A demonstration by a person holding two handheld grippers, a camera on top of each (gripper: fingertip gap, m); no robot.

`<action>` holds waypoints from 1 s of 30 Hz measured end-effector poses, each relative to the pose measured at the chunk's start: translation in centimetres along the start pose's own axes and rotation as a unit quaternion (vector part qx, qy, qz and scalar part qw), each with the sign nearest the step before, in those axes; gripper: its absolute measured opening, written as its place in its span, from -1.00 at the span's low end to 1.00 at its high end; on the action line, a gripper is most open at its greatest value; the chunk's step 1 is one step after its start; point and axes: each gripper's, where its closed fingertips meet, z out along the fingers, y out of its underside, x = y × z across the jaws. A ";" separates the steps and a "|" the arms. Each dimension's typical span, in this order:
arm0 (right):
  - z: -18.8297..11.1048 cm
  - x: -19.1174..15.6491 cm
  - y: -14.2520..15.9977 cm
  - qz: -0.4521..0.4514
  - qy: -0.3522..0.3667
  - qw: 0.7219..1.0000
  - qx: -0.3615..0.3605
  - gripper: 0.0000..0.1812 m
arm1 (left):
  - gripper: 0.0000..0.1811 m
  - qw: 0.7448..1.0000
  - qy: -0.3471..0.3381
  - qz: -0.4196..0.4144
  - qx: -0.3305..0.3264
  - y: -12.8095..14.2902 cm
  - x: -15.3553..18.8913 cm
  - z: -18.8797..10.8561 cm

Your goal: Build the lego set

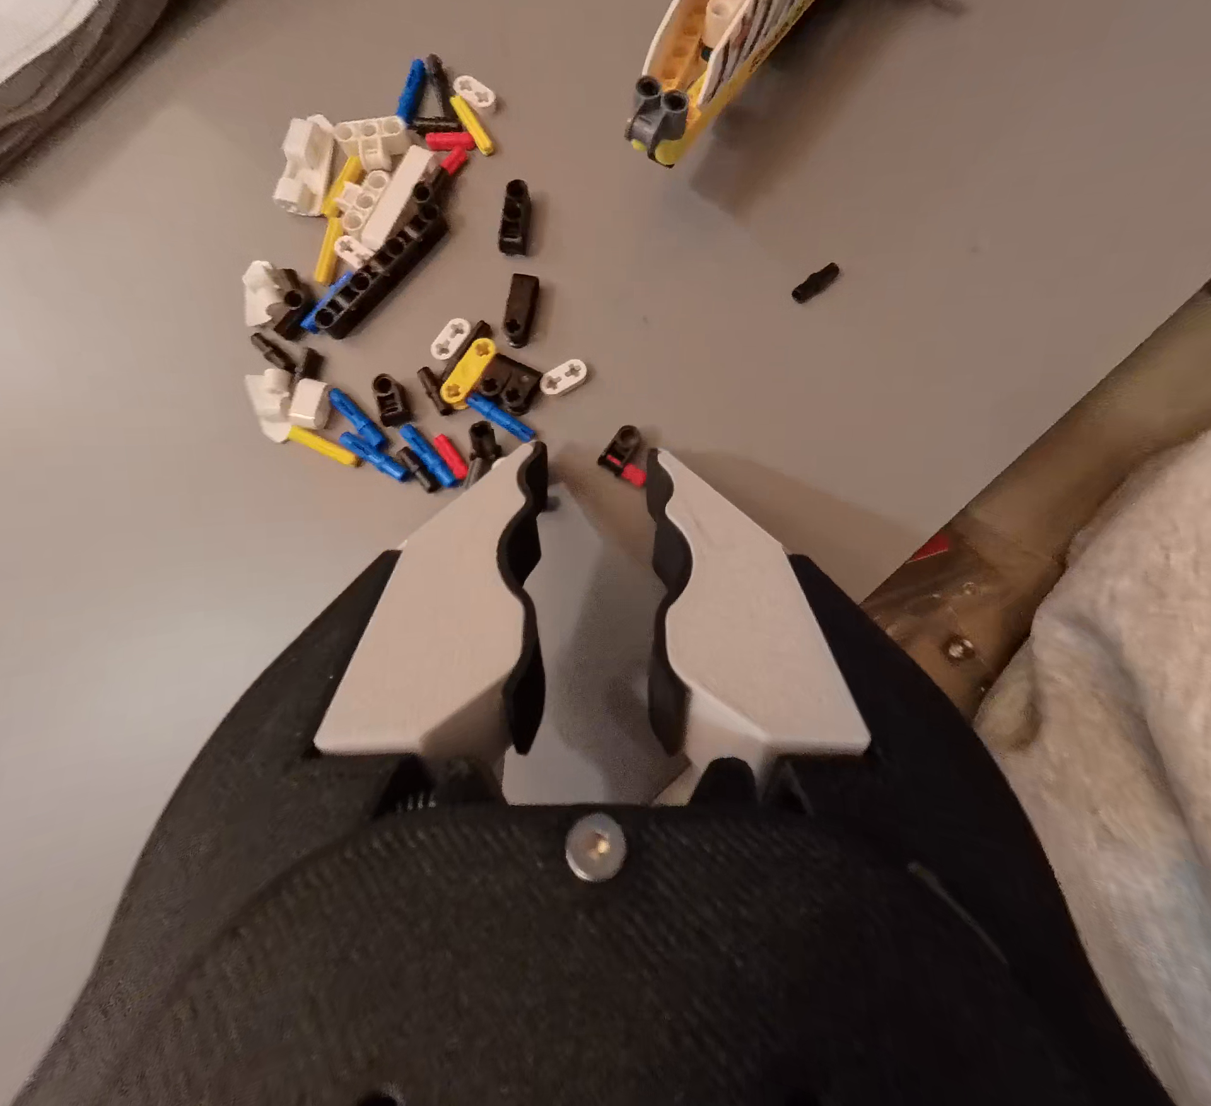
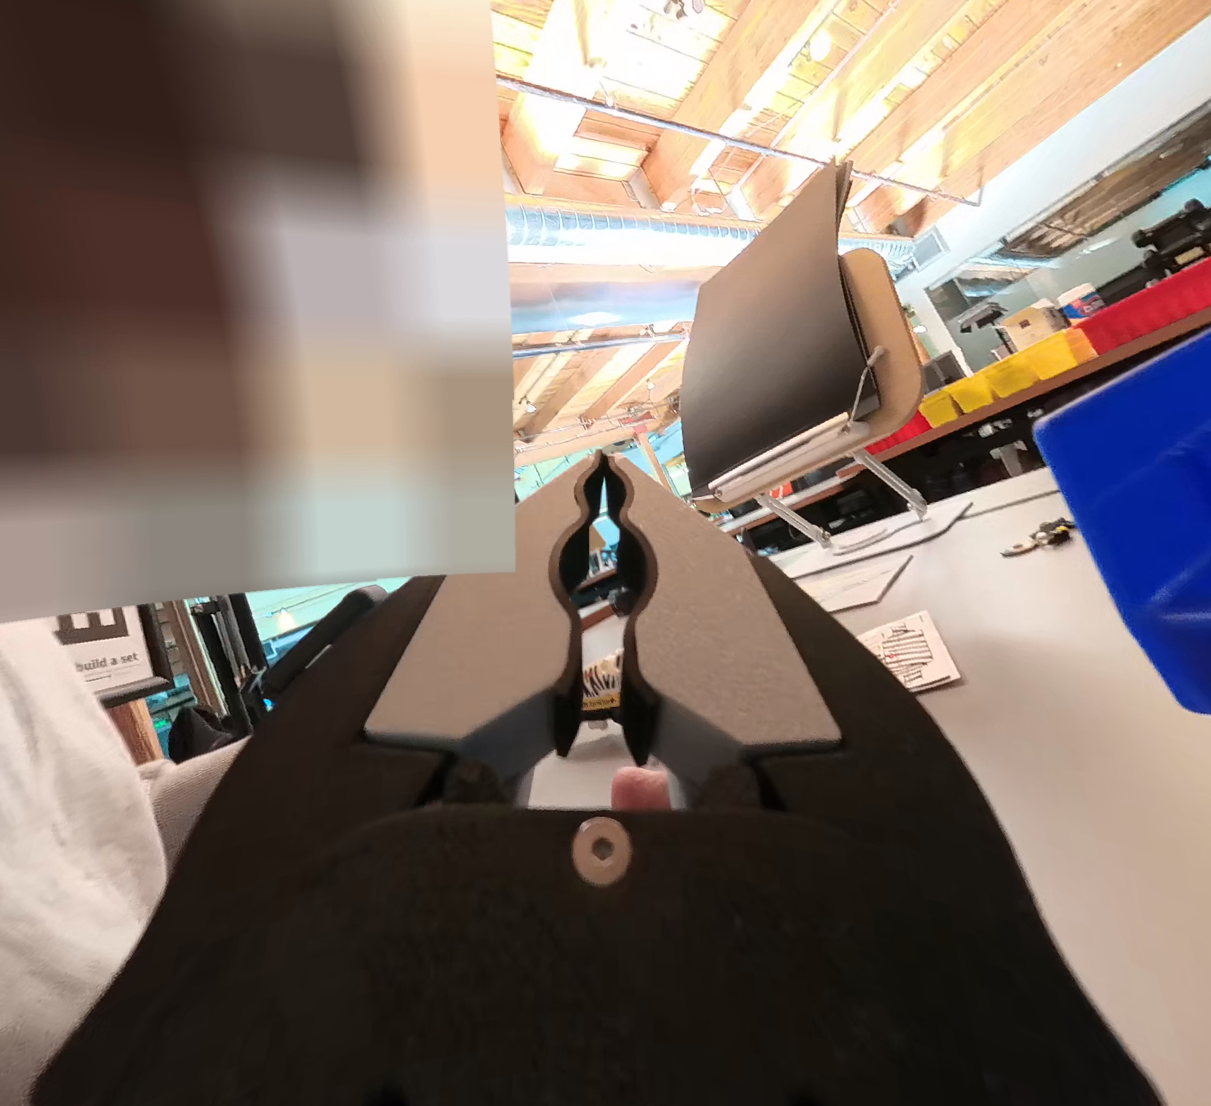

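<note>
In the left wrist view, the left gripper point(image 1: 597, 460) hangs low over the grey table point(image 1: 917, 321), jaws parted and empty. Just beyond its tips lies a scatter of loose lego pieces point(image 1: 393, 282), with a black-and-red connector point(image 1: 622, 451) nearest and a lone black pin point(image 1: 815, 282) off to the right. The half-built yellow-and-white model point(image 1: 753, 20) sits farther back.

In the right wrist view, the right gripper point(image 2: 604, 464) points upward, tips nearly touching; nothing seems held between them, though a striped piece point(image 2: 601, 681) shows low in the gap. A book stand point(image 2: 786, 354) and blue bin point(image 2: 1140, 550) sit on the table.
</note>
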 end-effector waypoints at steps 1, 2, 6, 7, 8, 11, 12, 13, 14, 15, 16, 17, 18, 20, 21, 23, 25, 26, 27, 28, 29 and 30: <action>0.3 0.1 0.3 0.001 0.000 1.000 -0.005 -1.00 | -0.72 1.000 0.012 0.000 -0.001 0.1 0.3 0.3; 0.4 0.1 0.4 0.001 -0.001 1.000 -0.010 -1.00 | -0.75 1.000 0.022 0.002 -0.003 0.3 0.6 0.5; 0.6 0.2 0.7 0.000 0.007 1.000 -0.011 -1.00 | -0.89 0.999 0.042 0.007 0.016 -0.2 1.1 0.7; 0.6 0.3 0.9 0.000 0.012 1.000 -0.014 -1.00 | -0.89 0.999 0.042 0.008 0.025 -0.5 1.1 0.6; 0.6 0.3 1.0 -0.004 0.014 1.000 -0.019 -1.00 | -0.89 0.998 0.044 0.007 0.041 -1.0 1.2 0.5; 1.0 -0.9 2.4 -0.048 0.008 0.997 -0.052 -1.00 | -0.90 0.992 0.072 -0.009 0.106 -3.1 2.1 -0.3; 1.5 -1.8 3.2 -0.070 -0.003 0.995 -0.071 -0.99 | -0.90 0.988 0.086 -0.014 0.126 -3.8 2.7 -0.5; 2.1 -2.9 4.3 -0.092 -0.018 0.991 -0.092 -0.93 | -0.90 0.985 0.100 -0.016 0.143 -4.4 3.2 -0.6; 2.8 -4.2 5.4 -0.108 -0.038 0.987 -0.115 -0.86 | -0.90 0.981 0.112 -0.011 0.159 -5.0 3.8 -0.7; 3.4 -5.7 6.7 -0.120 -0.060 0.981 -0.143 -0.78 | -0.90 0.977 0.120 -0.003 0.177 -5.7 4.4 -0.8; 4.0 -6.9 8.0 -0.132 -0.078 0.973 -0.171 -0.69 | -0.90 0.972 0.127 0.011 0.198 -6.6 5.0 -0.9; 4.4 -7.8 9.2 -0.149 -0.088 0.966 -0.194 -0.57 | -0.90 0.967 0.131 0.025 0.218 -7.4 5.6 -1.0; 4.6 -8.4 10.1 -0.172 -0.090 0.959 -0.207 -0.50 | -0.90 0.961 0.135 0.038 0.237 -8.3 6.1 -1.0; 5.0 -8.7 10.5 -0.218 -0.082 0.953 -0.192 -0.46 | -0.90 0.947 0.162 0.055 0.272 -10.2 7.5 -1.1; 5.2 -8.6 10.0 -0.232 -0.072 0.956 -0.166 -0.50 | -0.90 0.938 0.186 0.061 0.286 -11.1 8.3 -1.1; 5.4 -8.4 8.5 -0.222 -0.056 0.967 -0.115 -0.54 | -0.90 0.924 0.242 0.062 0.290 -12.5 9.9 -0.8; 5.7 -8.5 8.1 -0.200 -0.059 0.972 -0.107 -0.51 | -0.90 0.914 0.279 0.064 0.286 -13.5 10.9 -0.1; 5.8 -8.5 8.2 -0.199 -0.060 0.972 -0.112 -0.50 | -0.90 0.911 0.290 0.065 0.287 -14.1 11.3 0.3; 6.1 -8.3 8.7 -0.204 -0.058 0.969 -0.127 -0.56 | -0.90 0.906 0.298 0.066 0.292 -14.6 11.5 0.6; 6.3 -7.8 9.4 -0.209 -0.044 0.965 -0.149 -0.54 | -0.90 0.901 0.305 0.065 0.300 -15.2 11.8 0.9; 6.6 -6.6 10.4 -0.216 -0.015 0.959 -0.180 -0.51 | -0.90 0.895 0.315 0.063 0.310 -15.8 12.1 1.0; 6.7 -4.9 11.7 -0.220 0.025 0.949 -0.226 -0.45 | -0.90 0.886 0.329 0.062 0.322 -16.3 12.5 1.0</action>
